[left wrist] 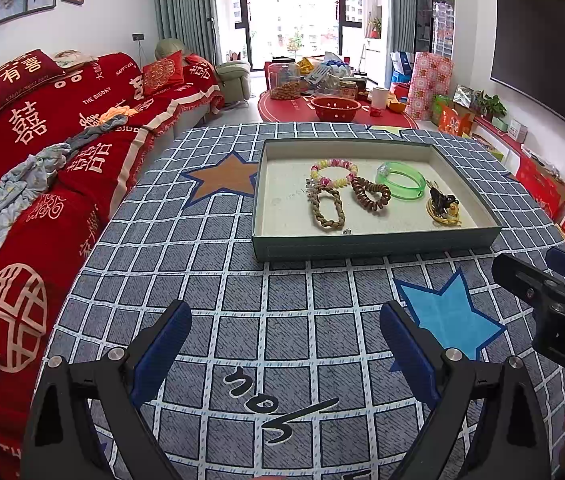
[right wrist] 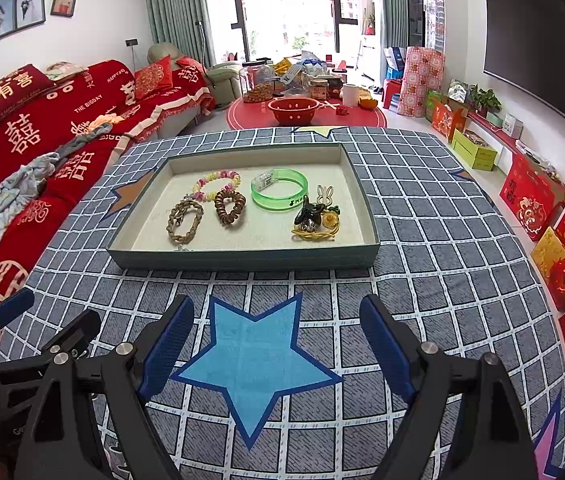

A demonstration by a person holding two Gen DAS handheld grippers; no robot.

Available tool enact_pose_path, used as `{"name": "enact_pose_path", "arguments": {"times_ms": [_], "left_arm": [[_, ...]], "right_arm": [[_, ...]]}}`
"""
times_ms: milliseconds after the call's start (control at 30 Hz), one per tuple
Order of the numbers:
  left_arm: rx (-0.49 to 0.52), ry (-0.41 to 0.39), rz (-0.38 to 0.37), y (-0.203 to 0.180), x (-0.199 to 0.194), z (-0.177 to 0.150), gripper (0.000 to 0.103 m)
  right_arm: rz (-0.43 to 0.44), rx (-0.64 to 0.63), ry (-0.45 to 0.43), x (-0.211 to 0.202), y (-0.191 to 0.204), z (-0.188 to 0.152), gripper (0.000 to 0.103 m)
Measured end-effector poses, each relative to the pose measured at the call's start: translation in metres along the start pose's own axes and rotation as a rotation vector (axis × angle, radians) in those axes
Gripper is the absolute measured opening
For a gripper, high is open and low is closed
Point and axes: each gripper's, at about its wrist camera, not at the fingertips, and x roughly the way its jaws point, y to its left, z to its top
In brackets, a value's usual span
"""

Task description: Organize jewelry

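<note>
Shallow grey-green tray (right wrist: pixel 242 261), cream lining, set on a checked blue-grey tablecloth (right wrist: pixel 422 216) printed with stars; holds all the jewelry on show.

Contents, left to right as seen from the right wrist: braided tan rope bracelet (right wrist: pixel 184 222), lying flat near the front wall; pink-and-yellow beaded bracelet (right wrist: pixel 218 185), behind it; brown spiral coil hair tie (right wrist: pixel 230 208), touching the beaded bracelet; translucent green bangle (right wrist: pixel 279 189), just right of the coil tie; rabbit-shaped clip (right wrist: pixel 325 197), beside the bangle; a tangle of yellow elastic bands (right wrist: pixel 314 234) with a dark charm and a small yellow flower piece on top (individual parts hard to separate); one small metal item at the front wall, too small to name.

Left gripper (left wrist: pixel 285 330): fingers wide apart, holding nothing, over bare cloth short of the tray.

Right gripper (right wrist: pixel 276 322): fingers likewise spread and unloaded, over the large blue star (right wrist: pixel 256 364), near the tray's front edge.

Surroundings: red sofa cover (right wrist: pixel 42 128) to the left; red colander (right wrist: pixel 293 110) on a round table beyond.
</note>
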Motion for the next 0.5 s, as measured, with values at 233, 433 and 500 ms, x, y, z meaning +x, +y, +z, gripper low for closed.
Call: {"name": "enact_pose_path", "arguments": {"times_ms": [233,433,500], "left_arm": [[0.003,0.007,0.006,-0.0010,0.0014,-0.0013,0.103],[0.000,-0.001,0.000,0.0003,0.0018,-0.0033,0.103],[0.006,-0.002,-0.005,0.0001,0.0013,-0.0025,0.103]], "right_arm": [[0.000,0.000,0.001,0.0000,-0.0003,0.0001,0.087],[0.001,0.000,0.002,-0.0001,0.0005,0.0001,0.087],[0.001,0.001,0.003,-0.0002,0.0011,0.0000,0.087]]}}
